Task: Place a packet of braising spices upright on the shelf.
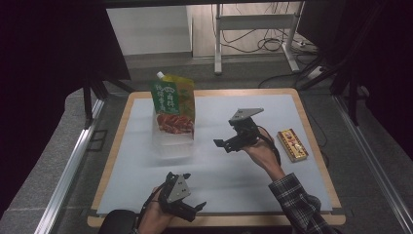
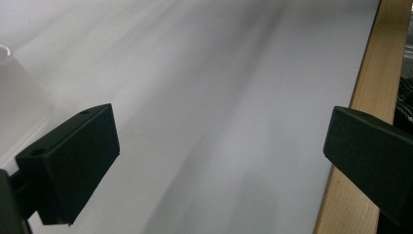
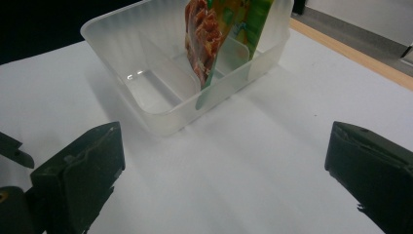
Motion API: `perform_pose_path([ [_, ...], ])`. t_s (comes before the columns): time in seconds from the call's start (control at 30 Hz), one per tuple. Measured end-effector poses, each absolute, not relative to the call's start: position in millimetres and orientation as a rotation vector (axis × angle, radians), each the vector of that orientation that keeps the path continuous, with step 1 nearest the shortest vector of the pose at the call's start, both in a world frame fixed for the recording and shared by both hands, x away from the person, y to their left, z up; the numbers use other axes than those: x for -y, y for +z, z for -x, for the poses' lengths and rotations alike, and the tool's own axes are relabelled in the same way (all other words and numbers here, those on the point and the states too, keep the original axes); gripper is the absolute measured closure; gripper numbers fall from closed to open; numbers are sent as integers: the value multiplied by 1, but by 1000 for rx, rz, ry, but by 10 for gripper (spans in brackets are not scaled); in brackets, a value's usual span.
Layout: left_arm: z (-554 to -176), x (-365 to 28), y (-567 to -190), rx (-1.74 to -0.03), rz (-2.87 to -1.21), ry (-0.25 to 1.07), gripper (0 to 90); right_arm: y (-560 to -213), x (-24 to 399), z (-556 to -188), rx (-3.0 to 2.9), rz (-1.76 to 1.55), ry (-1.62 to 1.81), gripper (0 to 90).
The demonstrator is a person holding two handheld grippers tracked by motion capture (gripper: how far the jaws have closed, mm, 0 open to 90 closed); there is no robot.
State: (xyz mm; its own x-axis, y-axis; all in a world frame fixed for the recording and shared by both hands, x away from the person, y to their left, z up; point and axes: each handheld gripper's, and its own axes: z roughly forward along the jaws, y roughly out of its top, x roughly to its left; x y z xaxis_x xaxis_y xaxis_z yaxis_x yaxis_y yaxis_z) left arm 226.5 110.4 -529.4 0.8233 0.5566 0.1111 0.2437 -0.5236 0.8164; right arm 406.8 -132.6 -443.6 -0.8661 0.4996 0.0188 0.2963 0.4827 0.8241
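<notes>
Wide-open right gripper (image 3: 224, 165) should swing back toward the gold box (image 1: 292, 145) at frame right, away from the tub (image 3: 160, 105); the left gripper (image 1: 194, 209), also agape, idles.

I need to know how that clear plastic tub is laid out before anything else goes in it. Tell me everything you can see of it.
The clear plastic tub is a translucent, frosted, rectangular container with rounded corners and a rolled rim. Low inner walls split it into compartments. It sits upright on the white sheet at the table's far left. A green and yellow spouted pouch stands in its far end, leaning on the wall; the near compartment looks bare. Neither gripper touches it.
</notes>
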Motion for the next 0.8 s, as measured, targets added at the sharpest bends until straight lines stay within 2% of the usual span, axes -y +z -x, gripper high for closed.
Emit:
perform_pose_path([
  [0.33, -226, -111, -529, -585, -2130, 454, 0, -459, 148, -407, -2514, -750, 1295, 10],
  [0.8, -226, -112, -528, -577, -2133, 454, 0, -464, 167, -407, -2491, -844, 1240, 14],
])
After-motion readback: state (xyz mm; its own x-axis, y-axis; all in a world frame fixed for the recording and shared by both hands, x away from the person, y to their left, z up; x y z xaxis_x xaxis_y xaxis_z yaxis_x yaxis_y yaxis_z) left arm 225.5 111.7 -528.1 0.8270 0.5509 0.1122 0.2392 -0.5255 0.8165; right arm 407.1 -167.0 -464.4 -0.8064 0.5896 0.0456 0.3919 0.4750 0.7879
